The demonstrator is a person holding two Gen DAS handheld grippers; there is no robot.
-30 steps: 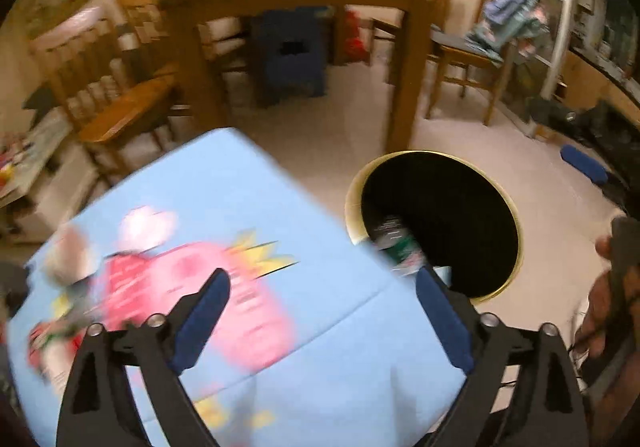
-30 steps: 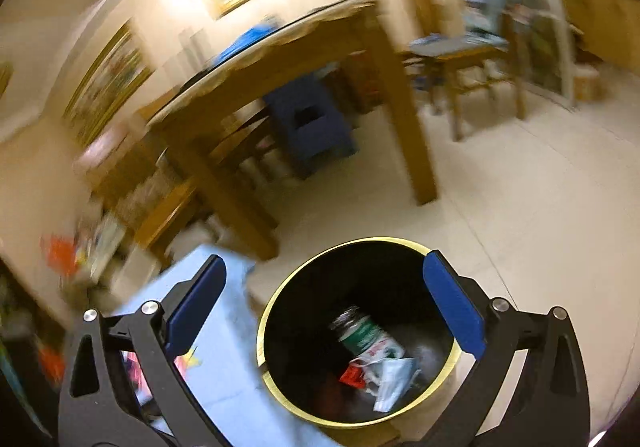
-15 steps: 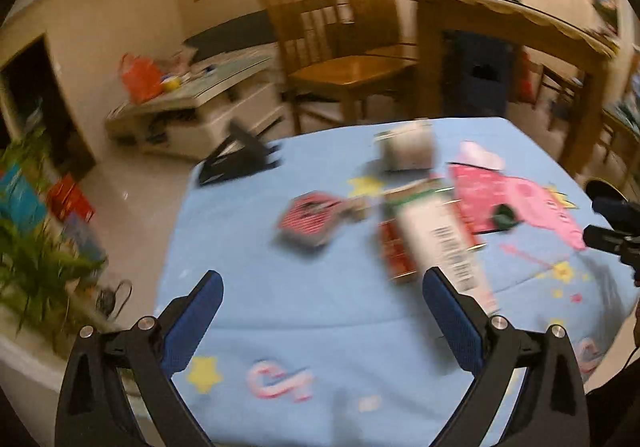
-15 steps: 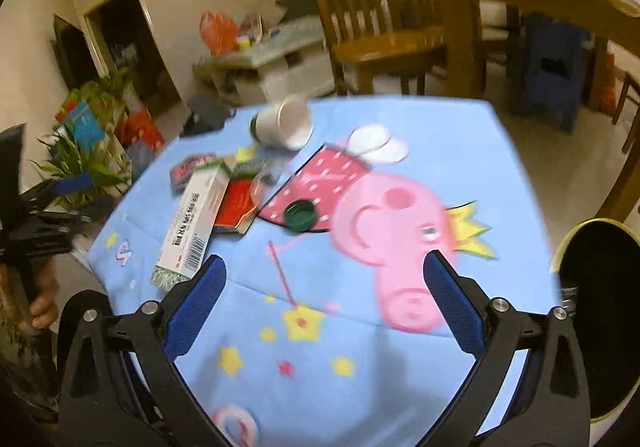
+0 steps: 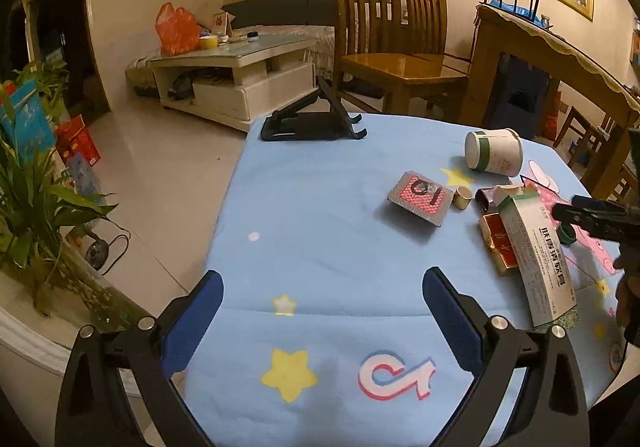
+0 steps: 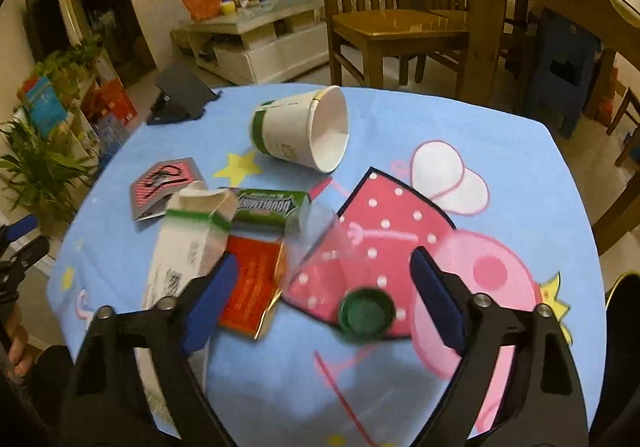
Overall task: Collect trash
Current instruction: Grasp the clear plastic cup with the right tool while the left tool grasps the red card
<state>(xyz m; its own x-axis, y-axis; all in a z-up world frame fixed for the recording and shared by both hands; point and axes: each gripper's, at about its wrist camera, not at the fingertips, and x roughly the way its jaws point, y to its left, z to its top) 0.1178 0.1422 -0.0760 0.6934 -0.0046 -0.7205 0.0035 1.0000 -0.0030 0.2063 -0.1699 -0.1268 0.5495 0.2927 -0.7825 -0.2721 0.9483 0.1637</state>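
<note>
Trash lies on the blue cartoon tablecloth (image 6: 500,167): a tipped paper cup (image 6: 300,133), a green gum pack (image 6: 266,205), a white carton (image 6: 188,243), a red-gold box (image 6: 250,287), a clear plastic piece (image 6: 320,235) and a green bottle cap (image 6: 366,313). My right gripper (image 6: 324,267) hovers over the cap with its jaws closing. The cap lies between the fingers, and neither pad touches it. My left gripper (image 5: 322,283) stands open over bare cloth with nothing in it. To its right lie the cup (image 5: 494,157), the carton (image 5: 538,259) and a red patterned card (image 5: 422,199).
A black folding stand (image 5: 312,123) sits at the table's far edge. Wooden chairs (image 5: 400,59) and a wooden table (image 5: 552,47) stand behind, a white low table (image 5: 240,75) farther back. Plants (image 5: 32,199) are on the left. The bin's rim (image 6: 624,287) shows at the right edge.
Both views swung from the black bin to the table and closed in on the trash. The right gripper's jaws stand narrower than before, with the green cap now between them.
</note>
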